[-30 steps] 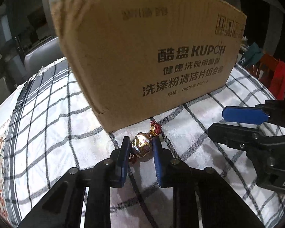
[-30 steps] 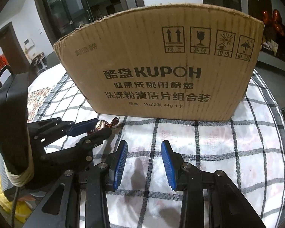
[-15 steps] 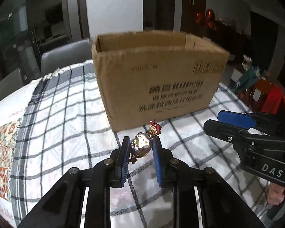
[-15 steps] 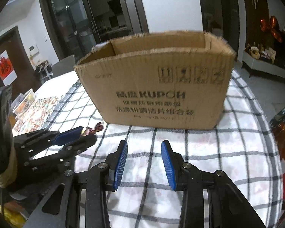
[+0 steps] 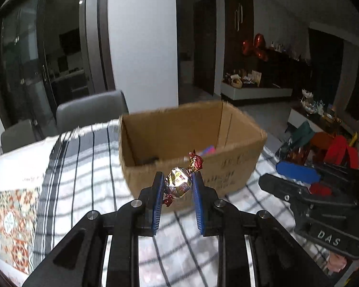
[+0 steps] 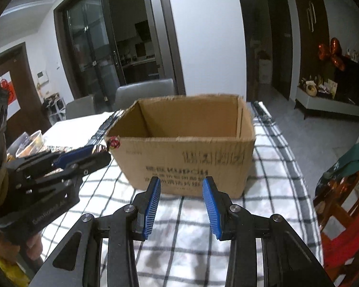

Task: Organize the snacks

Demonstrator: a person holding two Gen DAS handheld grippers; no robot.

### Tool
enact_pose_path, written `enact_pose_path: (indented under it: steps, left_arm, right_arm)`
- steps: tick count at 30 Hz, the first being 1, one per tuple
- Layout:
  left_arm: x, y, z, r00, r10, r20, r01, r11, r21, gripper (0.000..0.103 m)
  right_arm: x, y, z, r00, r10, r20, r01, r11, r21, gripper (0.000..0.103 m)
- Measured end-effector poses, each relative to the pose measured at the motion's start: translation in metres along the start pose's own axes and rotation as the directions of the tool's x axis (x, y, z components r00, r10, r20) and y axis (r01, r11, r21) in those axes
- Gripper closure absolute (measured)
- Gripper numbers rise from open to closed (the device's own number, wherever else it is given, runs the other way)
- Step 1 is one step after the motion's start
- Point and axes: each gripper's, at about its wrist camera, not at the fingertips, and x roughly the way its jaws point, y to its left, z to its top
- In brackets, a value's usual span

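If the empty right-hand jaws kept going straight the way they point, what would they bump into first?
Most likely the near printed wall of the cardboard box: the right gripper aims at it, with only checked tablecloth between. Depth is hard to judge.

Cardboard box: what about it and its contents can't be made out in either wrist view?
- Cardboard box floor, left wrist view: mostly hidden by the near wall; only a pink-blue scrap and a dark item show, too blurred to identify.
- Box floor, right wrist view: hidden entirely by the near wall.
- Printed text: motion-blurred, unreadable.
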Motion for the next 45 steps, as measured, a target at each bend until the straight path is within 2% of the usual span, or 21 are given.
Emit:
enact_pose_path:
  steps: [12, 14, 16, 19, 26, 27, 28, 30, 33, 36, 39, 42, 45]
  left_arm:
    - [0.043, -0.008, 0.057, 0.999, 0.034, 0.028, -0.034, 0.999, 0.012, 0.078]
    - [0.048, -0.011, 0.060, 0.998, 0.049, 0.030, -0.049, 0.999, 0.004, 0.061]
    - [0.045, -0.012, 0.061, 0.997, 0.054, 0.049, -0.053, 0.998, -0.015, 0.057]
    - [0.039, -0.012, 0.055, 0.997, 0.060, 0.046, -0.058, 0.998, -0.026, 0.048]
    - [-0.006, -0.014, 0.021, 0.987, 0.148, 0.065, -0.146, 0.989, -0.027, 0.033]
    - [-0.013, -0.016, 0.015, 0.986, 0.153, 0.062, -0.151, 0.988, -0.024, 0.031]
    - [-0.019, -0.017, 0.008, 0.986, 0.159, 0.055, -0.158, 0.987, -0.019, 0.028]
    - [-0.032, -0.019, -0.006, 0.984, 0.169, 0.048, -0.168, 0.986, -0.021, 0.027]
    - [-0.055, -0.023, -0.029, 0.982, 0.183, 0.037, -0.181, 0.982, -0.051, 0.021]
    - [-0.078, -0.025, -0.047, 0.978, 0.204, 0.042, -0.200, 0.976, -0.089, 0.017]
    - [-0.101, -0.025, -0.061, 0.973, 0.225, 0.049, -0.218, 0.968, -0.122, 0.012]
    - [-0.123, -0.029, -0.071, 0.966, 0.250, 0.061, -0.241, 0.962, -0.131, 0.006]
    - [-0.143, -0.037, -0.080, 0.959, 0.271, 0.076, -0.261, 0.958, -0.122, 0.002]
  right_arm:
    - [0.014, -0.026, 0.044, 0.999, -0.052, -0.001, 0.052, 0.999, -0.017, 0.065]
    - [0.016, -0.029, 0.048, 0.998, -0.069, -0.002, 0.069, 0.997, -0.022, 0.065]
    - [0.016, -0.034, 0.051, 0.997, -0.074, -0.003, 0.074, 0.997, -0.020, 0.065]
    - [0.013, -0.039, 0.050, 0.997, -0.082, -0.001, 0.082, 0.996, -0.018, 0.065]
    - [-0.008, -0.036, 0.023, 0.996, -0.088, -0.002, 0.088, 0.996, -0.032, 0.065]
    - [-0.013, -0.035, 0.019, 0.996, -0.088, -0.003, 0.088, 0.995, -0.035, 0.062]
    - [-0.021, -0.033, 0.012, 0.996, -0.089, 0.001, 0.089, 0.995, -0.034, 0.054]
    - [-0.034, -0.030, 0.002, 0.995, -0.101, 0.020, 0.101, 0.994, -0.029, 0.046]
    - [-0.052, -0.027, -0.010, 0.994, -0.105, 0.035, 0.106, 0.994, -0.024, 0.045]
    - [-0.073, -0.019, -0.024, 0.994, -0.096, 0.043, 0.097, 0.995, -0.022, 0.035]
    - [-0.092, -0.007, -0.036, 0.994, -0.092, 0.058, 0.095, 0.994, -0.049, 0.034]
    - [-0.108, -0.001, -0.046, 0.995, -0.075, 0.070, 0.078, 0.996, -0.043, 0.034]
    - [-0.126, 0.002, -0.057, 0.994, -0.074, 0.083, 0.077, 0.996, -0.037, 0.027]
